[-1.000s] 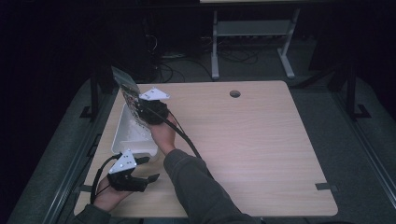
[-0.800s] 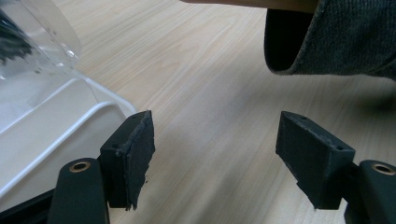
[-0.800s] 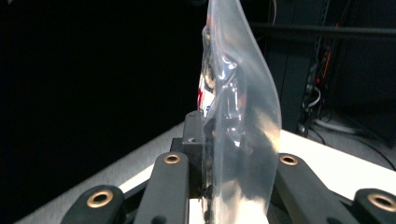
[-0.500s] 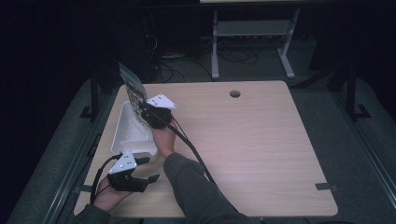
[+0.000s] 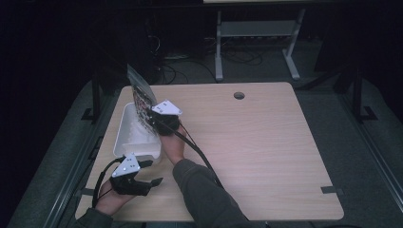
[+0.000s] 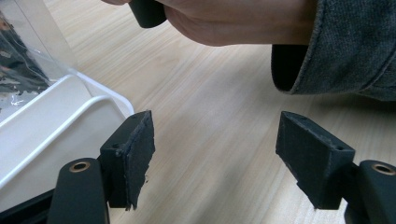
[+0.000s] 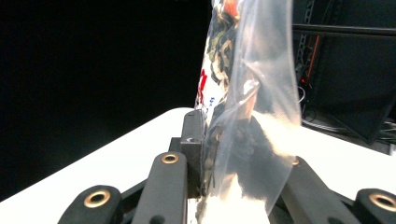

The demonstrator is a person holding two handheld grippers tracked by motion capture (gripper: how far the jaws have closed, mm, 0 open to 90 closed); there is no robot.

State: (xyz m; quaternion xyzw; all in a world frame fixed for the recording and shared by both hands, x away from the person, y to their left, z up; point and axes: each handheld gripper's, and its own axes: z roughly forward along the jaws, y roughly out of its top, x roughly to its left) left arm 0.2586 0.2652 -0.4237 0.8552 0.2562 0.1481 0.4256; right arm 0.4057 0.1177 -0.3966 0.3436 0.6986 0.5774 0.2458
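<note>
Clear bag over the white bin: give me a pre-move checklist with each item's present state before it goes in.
1. Grip: right tongs pinch the clear bag between their pads. Ok.
2. Bag position: in the high view it hangs above the white bin, tilted toward the far rim. Ok.
3. Bag bottom inside the bin walls: cannot tell.
4. Left tongs: open, nothing between them, beside the bin's near corner. Ok.
5. Bin steadied: left tongs do not grip it. Not ok if steadying is needed.
6. Bag sealed: cannot tell.
</note>
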